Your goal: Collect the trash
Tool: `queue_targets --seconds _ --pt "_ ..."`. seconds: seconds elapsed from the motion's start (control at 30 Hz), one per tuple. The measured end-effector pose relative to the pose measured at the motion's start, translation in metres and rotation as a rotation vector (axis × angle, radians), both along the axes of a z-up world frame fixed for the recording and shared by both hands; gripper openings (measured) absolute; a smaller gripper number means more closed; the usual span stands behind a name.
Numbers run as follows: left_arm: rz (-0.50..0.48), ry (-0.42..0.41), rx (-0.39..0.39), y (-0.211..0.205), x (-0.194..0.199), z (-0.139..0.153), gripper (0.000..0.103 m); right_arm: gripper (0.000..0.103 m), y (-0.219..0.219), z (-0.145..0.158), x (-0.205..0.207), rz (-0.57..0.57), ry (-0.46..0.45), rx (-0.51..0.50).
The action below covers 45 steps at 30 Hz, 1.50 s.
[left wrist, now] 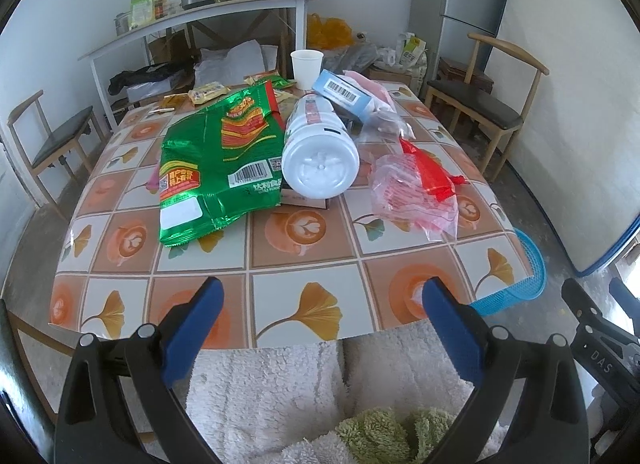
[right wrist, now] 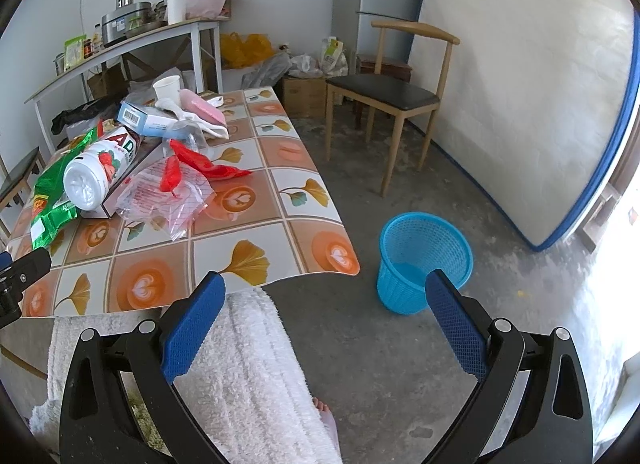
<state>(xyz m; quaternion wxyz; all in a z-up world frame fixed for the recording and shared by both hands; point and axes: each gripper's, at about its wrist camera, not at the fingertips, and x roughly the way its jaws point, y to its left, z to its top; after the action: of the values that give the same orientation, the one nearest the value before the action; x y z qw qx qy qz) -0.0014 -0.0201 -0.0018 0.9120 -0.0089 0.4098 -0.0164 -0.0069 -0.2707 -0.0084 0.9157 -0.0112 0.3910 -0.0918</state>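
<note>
Trash (left wrist: 256, 155) heaps the table; only the right view shows the whole basket (right wrist: 425, 260); both hand-held grippers spread.

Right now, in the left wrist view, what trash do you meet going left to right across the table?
green snack bag → white bottle lying on its side → clear plastic bag with red wrapper; the blue basket sits past the table's right edge.
</note>
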Motion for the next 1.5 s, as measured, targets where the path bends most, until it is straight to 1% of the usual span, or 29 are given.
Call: queue_targets --seconds 1.17,1.5 --pt "0.011 0.007 -0.004 0.003 0.001 -0.001 0.097 0.096 0.004 0.000 0.003 0.009 0.007 0.007" --pt "0.029 0.021 -0.005 0.012 0.002 -0.003 0.097 0.096 0.004 -0.001 0.006 0.018 0.016 0.024"
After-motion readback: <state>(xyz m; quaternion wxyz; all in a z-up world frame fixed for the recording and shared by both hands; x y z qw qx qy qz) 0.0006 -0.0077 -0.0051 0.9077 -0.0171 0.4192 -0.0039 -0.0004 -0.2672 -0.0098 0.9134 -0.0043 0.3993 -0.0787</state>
